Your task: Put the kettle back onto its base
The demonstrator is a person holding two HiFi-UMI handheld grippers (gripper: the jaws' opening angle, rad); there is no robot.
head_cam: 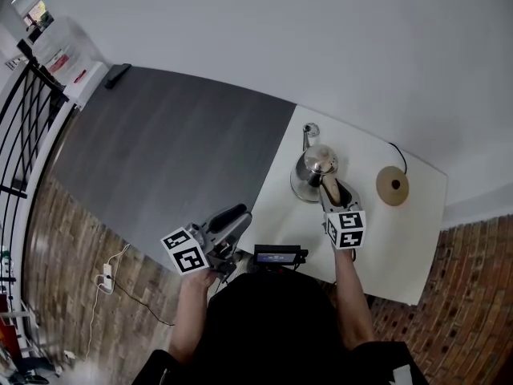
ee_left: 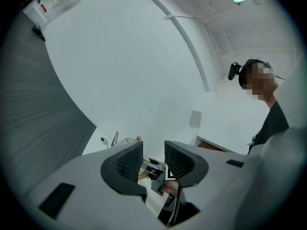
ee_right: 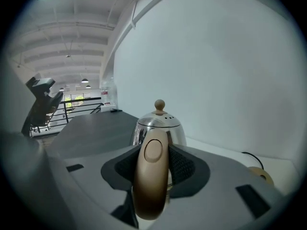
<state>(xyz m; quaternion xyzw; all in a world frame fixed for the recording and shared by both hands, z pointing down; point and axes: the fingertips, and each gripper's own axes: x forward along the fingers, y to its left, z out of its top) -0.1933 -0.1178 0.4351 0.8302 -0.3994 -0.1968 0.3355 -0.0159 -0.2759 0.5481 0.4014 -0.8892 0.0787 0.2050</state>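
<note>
A shiny steel kettle [head_cam: 315, 167] with a gooseneck spout stands upright near the left edge of the white table [head_cam: 401, 247]. Its round tan base [head_cam: 393, 186] lies apart to the right, with nothing on it. My right gripper [head_cam: 333, 192] reaches in from the near side and is shut on the kettle's tan handle [ee_right: 152, 176], both pads against its sides. In the right gripper view the kettle body [ee_right: 160, 123] rises just behind the jaws, and the base [ee_right: 259, 175] shows at far right. My left gripper [head_cam: 232, 219] hangs open off the table's left side, nothing between its jaws [ee_left: 153, 159].
A black cord [head_cam: 398, 152] runs from the base toward the white wall. A dark grey floor [head_cam: 176, 151] lies left of the table, with a black railing [head_cam: 24, 135] further left. A small dark device [head_cam: 279, 255] sits at the table's near edge.
</note>
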